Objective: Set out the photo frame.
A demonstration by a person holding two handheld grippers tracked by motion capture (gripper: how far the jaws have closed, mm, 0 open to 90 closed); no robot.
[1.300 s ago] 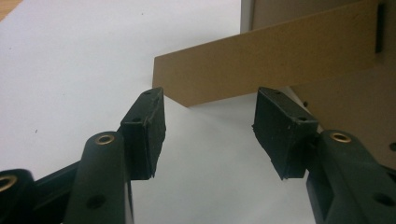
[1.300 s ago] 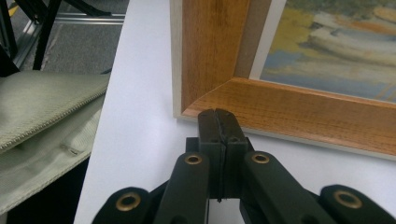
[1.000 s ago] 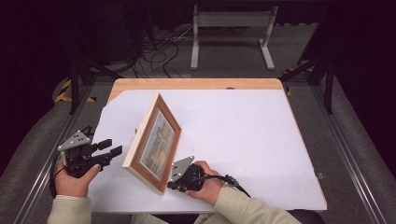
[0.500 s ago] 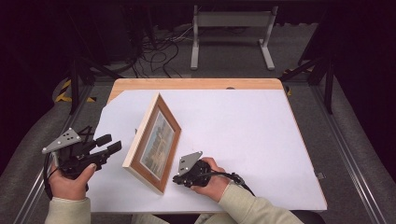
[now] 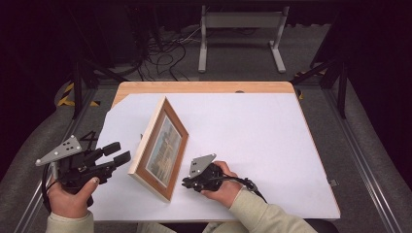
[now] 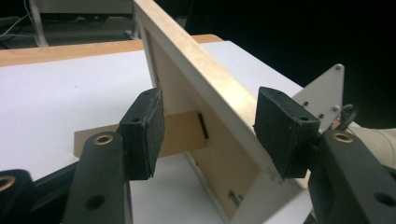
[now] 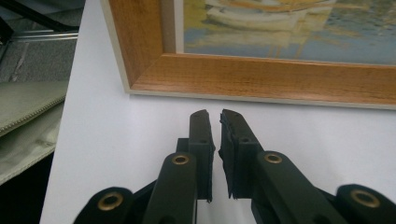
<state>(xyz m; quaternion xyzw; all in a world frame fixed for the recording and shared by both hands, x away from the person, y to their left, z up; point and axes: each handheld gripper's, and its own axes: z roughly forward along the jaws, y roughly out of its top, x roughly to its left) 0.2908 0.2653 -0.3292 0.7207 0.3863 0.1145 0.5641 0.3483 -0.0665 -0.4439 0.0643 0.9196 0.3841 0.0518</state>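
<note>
Wooden-framed boat picture [image 5: 160,148] stood propped near table's [image 5: 272,145] front-left corner. Left gripper [image 5: 116,154] wide, empty; right gripper [image 5: 186,183] barely parted (just been opening), empty. Best kept clear, no nudging frame.

The white table [image 5: 252,136] is bright, lit from above, and the room around it is very dark. Shadows are soft and small. The high view is a bit grainy. Up close, the black jaws look blurry.
</note>
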